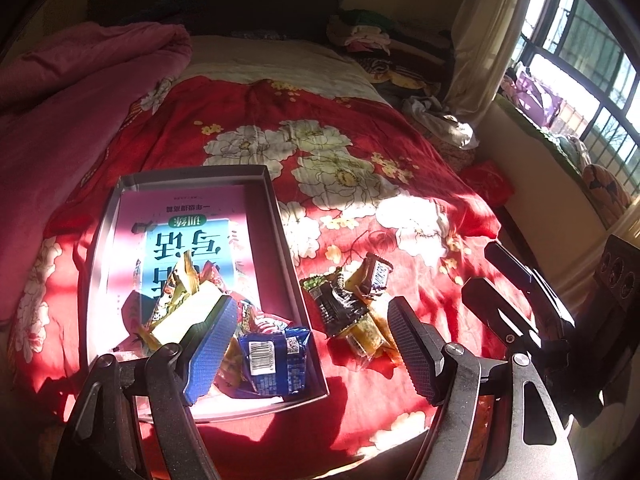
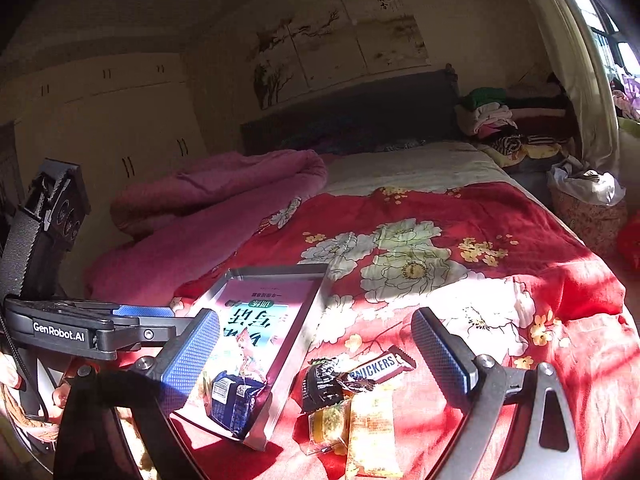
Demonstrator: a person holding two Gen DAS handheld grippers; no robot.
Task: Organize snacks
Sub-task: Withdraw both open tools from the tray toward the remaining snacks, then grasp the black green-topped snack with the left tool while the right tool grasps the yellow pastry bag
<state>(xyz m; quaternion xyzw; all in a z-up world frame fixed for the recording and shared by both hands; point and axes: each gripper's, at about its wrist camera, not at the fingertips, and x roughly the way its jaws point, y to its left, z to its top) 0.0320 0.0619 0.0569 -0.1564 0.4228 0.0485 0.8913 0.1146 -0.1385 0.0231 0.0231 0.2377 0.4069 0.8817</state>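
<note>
On the bed: Snickers bar (image 2: 380,366) at 12 o'clock of the loose snack pile (image 2: 352,408) — outside the tray (image 2: 298,354).
Right gripper (image 2: 316,354): wide open, empty — straddle one wrapper, close gently.
Left gripper (image 1: 310,344): wide open, empty.

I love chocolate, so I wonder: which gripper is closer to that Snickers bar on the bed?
Right, probably. The right gripper hangs open with the Snickers bar between its fingers; the left gripper, also open, straddles the box's edge, left of the bar.

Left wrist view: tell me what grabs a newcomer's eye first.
The red floral bedspread fills the view, sunlit across its near part. On it at left sits a grey tray holding a blue packet among other snacks. Right of the tray lies a loose pile with a Snickers bar.
</note>
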